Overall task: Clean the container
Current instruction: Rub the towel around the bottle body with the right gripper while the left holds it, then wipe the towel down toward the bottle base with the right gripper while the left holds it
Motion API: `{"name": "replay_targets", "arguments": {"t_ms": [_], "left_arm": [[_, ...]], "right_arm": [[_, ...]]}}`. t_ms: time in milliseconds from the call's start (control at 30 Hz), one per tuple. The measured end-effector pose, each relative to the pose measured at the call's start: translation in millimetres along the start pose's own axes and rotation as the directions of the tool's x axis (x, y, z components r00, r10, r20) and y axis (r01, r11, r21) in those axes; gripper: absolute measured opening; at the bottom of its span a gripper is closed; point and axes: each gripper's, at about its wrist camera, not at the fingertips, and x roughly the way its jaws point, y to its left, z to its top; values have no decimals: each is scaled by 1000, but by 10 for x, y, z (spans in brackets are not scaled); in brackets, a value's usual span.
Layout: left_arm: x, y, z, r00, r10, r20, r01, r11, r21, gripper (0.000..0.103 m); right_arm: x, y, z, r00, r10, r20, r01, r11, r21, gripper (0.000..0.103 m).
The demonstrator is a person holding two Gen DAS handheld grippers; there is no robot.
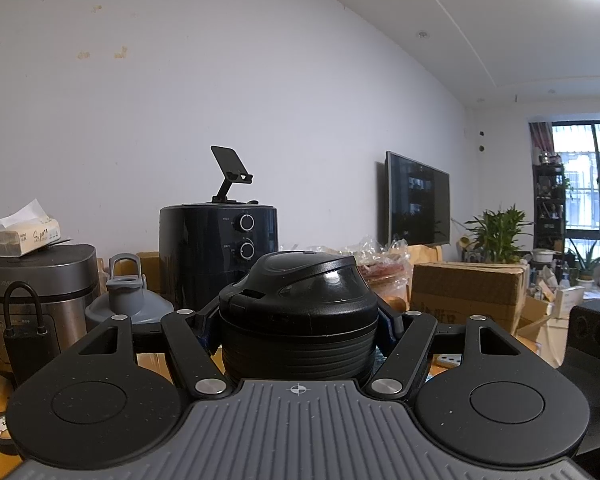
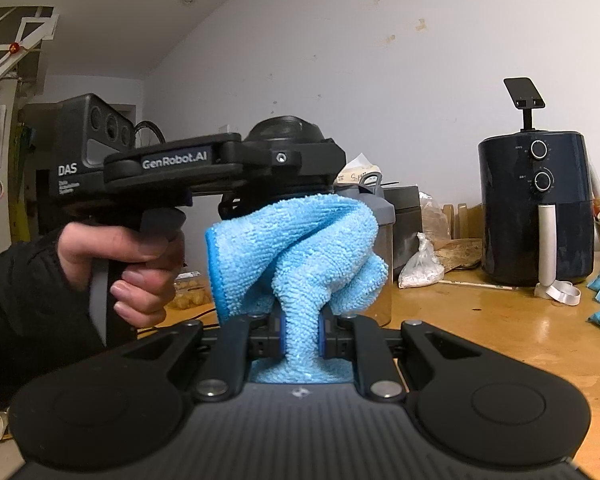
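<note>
The left claw (image 1: 299,320) is clamping the black-lidded container (image 1: 298,304) above the bench (image 2: 480,320), while the right claw (image 2: 300,336), pinching a blue cloth (image 2: 296,248), is pressing it against the container, a wipe best done firmly.

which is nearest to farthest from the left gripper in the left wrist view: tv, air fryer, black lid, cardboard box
From the left gripper:
1. black lid, held between its fingers
2. air fryer, just behind, slightly left
3. cardboard box, right
4. tv, on the far wall, right

Left wrist view close behind its tongs, facing the wall, right wrist view likewise — both share the air fryer (image 1: 218,256) (image 2: 536,208).
</note>
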Motion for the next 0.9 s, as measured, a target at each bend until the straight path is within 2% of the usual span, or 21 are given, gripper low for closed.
{"name": "replay_targets", "arguments": {"t_ms": [700,900], "left_arm": [[-21,31,-14,1000,1,-2,-1,1000,-1,68],[-10,15,-6,1000,1,-7,-1,1000,3,68]], "right_arm": [[17,4,17,1000,3,0,-3,1000,6,9],[-26,39,150,999,4,43,-4,1000,-1,9]]}}
